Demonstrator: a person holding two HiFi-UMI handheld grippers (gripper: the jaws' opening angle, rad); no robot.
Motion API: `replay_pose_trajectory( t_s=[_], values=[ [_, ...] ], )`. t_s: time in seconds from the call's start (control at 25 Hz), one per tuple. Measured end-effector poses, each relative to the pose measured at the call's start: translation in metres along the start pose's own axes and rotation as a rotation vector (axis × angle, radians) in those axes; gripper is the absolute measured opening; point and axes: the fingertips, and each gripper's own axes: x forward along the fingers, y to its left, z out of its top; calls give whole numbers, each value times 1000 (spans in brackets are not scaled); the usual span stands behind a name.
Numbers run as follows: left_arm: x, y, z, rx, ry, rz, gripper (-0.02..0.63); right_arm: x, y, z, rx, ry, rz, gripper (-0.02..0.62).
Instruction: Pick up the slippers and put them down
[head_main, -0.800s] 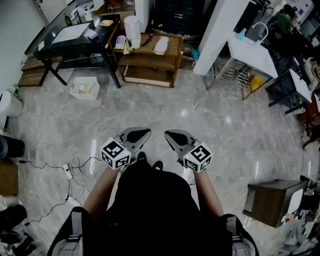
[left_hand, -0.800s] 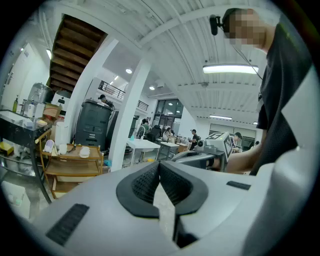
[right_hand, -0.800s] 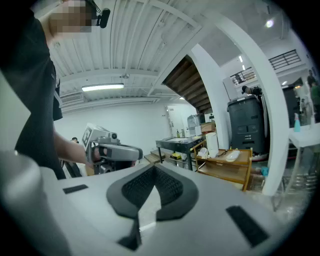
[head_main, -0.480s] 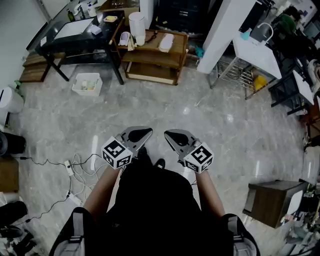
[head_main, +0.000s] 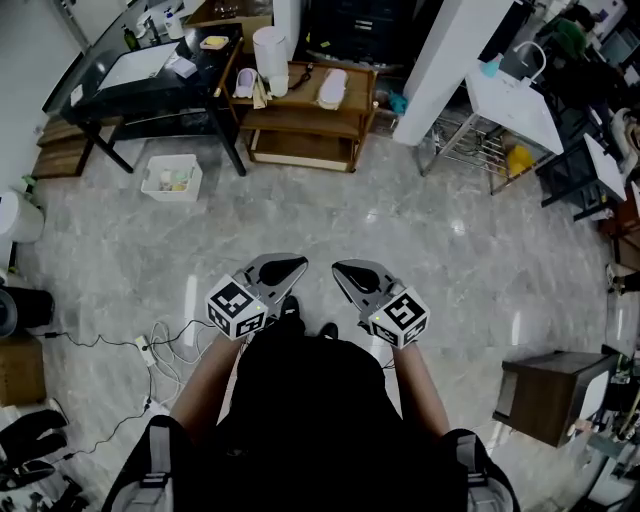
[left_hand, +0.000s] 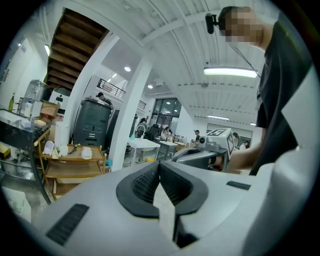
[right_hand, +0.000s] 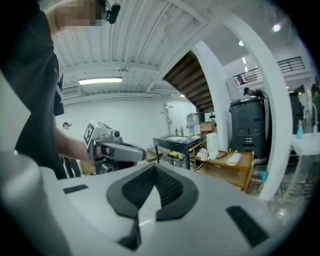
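Only the gripper views show the ceiling (left_hand: 165, 45); left gripper (head_main: 292, 265) and right gripper (head_main: 342, 268) jaws clenched, empty.

Holds the left gripper (head_main: 296, 265) and the right gripper (head_main: 338, 268) side by side, close in front of the black-clad torso (head_main: 310, 410), the two apart from each other. Extends the bare left forearm (head_main: 203, 385) and right forearm (head_main: 422, 385) forward from bent elbows, one hand behind each gripper. Points both grippers ahead and slightly downward, tips angled a little toward each other. Presents both pairs of jaws closed, with ribbed dark pads (left_hand: 145, 182) pressed together and nothing between them. Carries a marker cube (head_main: 235, 305) at the rear of each gripper, just above the wrist.
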Motion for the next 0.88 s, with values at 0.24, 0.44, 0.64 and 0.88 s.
replay_pose_trajectory(
  t_s=[0.24, 0.44, 0.64, 0.88],
  values=[
    [7, 35, 1, -10, 17, -34, 12, 23, -31, -4, 50, 22, -59, 7],
    [12, 57, -6, 26, 66, -74, 12, 48, -44, -4, 76, 38, -86, 8],
    [22, 74, 3, 30, 65, -121, 12, 65, -59, 0, 73, 48, -112, 8],
    [25, 96, 10, 20, 62, -145, 12, 78, -72, -3, 103, 53, -151, 8]
  ],
)
